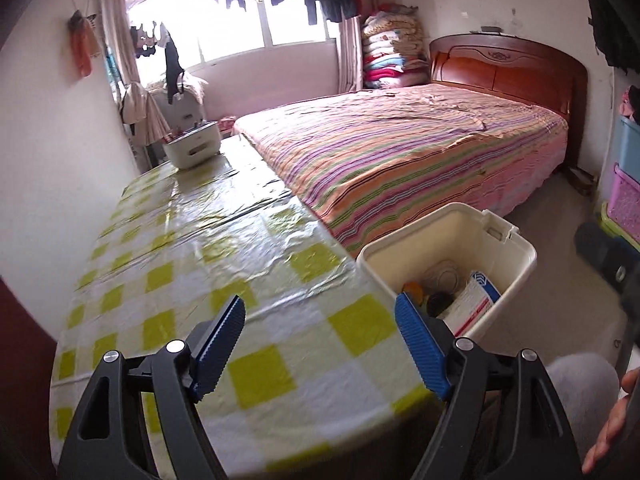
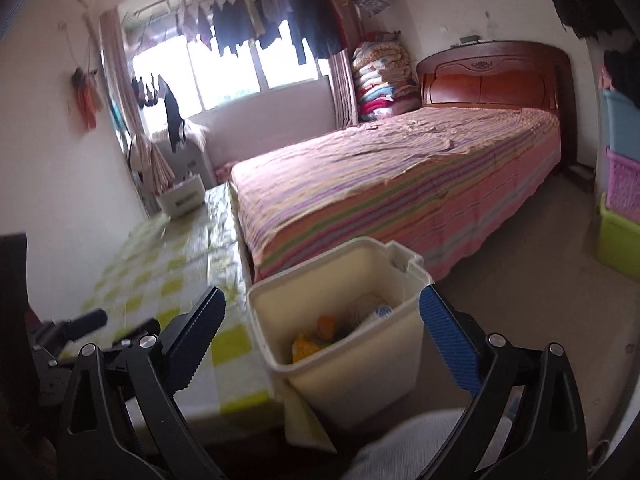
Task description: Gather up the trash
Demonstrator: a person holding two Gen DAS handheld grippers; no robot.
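Trash (image 2: 320, 334) sits in the bin (image 2: 352, 372) beside the counter (image 1: 208, 264), left gripper (image 1: 320, 344) and right gripper (image 2: 328, 340) both gaping, empty-jawed — drop looks done, next: find leftovers.

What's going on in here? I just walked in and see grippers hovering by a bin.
A person is collecting trash with a handheld gripper in each hand. Both the left gripper and the right gripper have their jaws open with nothing between them. The cream bin stands on the floor at the corner of the checked table, beside the bed, and already holds several items, including something orange and a printed packet. The part of the tabletop in view shows no loose trash, only a white container at the far end.
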